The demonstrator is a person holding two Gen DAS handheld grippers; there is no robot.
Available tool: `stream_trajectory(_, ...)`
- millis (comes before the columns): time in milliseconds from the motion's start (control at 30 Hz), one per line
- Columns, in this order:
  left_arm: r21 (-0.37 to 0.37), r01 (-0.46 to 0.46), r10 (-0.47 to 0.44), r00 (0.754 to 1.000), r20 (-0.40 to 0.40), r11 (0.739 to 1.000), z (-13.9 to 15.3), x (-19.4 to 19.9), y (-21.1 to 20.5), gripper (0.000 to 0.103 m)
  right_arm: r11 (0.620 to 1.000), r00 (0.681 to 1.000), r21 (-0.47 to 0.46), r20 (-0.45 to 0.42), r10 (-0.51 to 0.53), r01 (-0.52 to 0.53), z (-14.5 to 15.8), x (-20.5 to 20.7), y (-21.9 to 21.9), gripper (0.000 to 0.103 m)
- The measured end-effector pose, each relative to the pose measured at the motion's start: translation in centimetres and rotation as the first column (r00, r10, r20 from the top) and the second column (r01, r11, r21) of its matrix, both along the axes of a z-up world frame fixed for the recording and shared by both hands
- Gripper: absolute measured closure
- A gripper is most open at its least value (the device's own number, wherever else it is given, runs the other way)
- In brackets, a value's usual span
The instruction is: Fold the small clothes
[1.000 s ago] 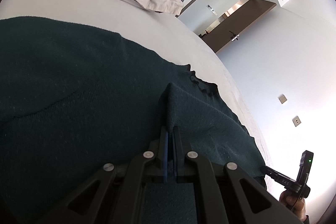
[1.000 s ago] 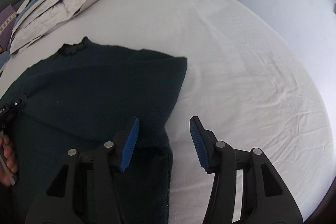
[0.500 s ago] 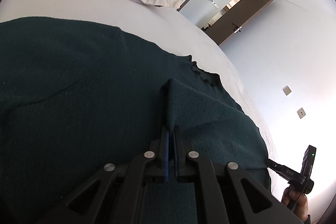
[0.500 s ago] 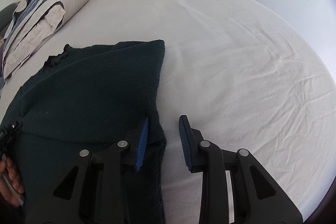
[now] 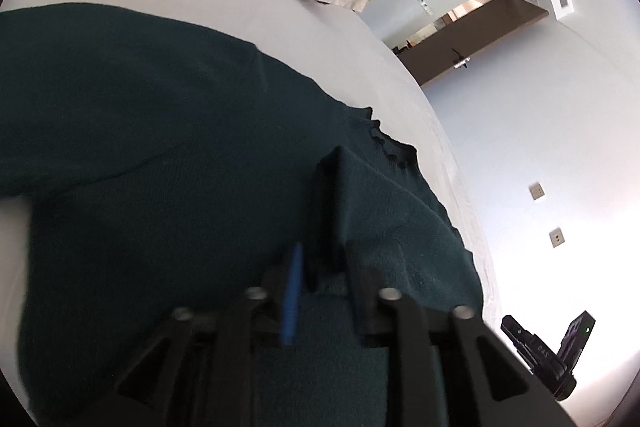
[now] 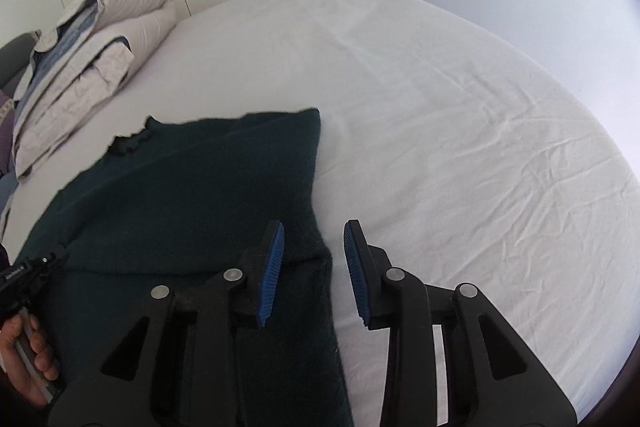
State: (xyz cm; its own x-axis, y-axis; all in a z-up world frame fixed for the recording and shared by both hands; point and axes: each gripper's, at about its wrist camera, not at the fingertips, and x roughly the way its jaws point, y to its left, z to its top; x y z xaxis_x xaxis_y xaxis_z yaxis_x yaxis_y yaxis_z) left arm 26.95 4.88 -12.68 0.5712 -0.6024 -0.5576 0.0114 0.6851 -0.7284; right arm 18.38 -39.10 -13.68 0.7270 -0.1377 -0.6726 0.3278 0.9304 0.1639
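The left gripper (image 5: 320,291) is showing its jaws parted, with a raised ridge of the dark green sweater (image 5: 160,167) standing between them; whether the fingers are pressing that ridge at all is hard to tell, and it looks released. The right gripper (image 6: 314,271) is standing wide apart too, straddling the sweater's near right edge, one blue pad over the knit and the other over the white bed sheet (image 6: 460,147). Beyond both jaws the sweater is lying spread on the bed, its frilled collar at the far end, and further off a folded duvet (image 6: 80,79) is resting near the wardrobe. The risk, as I judge it: the pinched ridge may be slumping unevenly and leaving a crooked crease, or the right jaws may be catching sheet along with knit if closed here. Only the right view is showing the straight folded side edge and the hand (image 6: 28,359) on the left tool; only the left view is showing the ridge itself and the open doorway
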Motion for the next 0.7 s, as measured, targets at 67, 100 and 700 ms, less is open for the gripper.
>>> stream_trajectory(67, -0.065, -0.035, 0.035, 0.999, 0.008, 0.997, 1.2, -2.1, 2.3, 0.035, 0.998, 0.998, -0.032, 0.047, 0.046, -0.044, 1.6, -1.7, 2.3, 0.055)
stream_trajectory(100, -0.088, -0.048, 0.049, 0.999, 0.015, 0.995, 1.7, -3.1, 3.5, 0.033, 0.997, 0.996, -0.043, 0.064, 0.069, -0.067, 2.2, -2.4, 3.3, 0.055)
stream_trajectory(700, -0.384, -0.746, 0.693, 0.658, -0.296, 0.544, -3.3, -17.7, 35.8, 0.054, 0.904, 0.914, 0.130, 0.075, 0.400, -0.406, 2.1, -4.1, 22.6, 0.055)
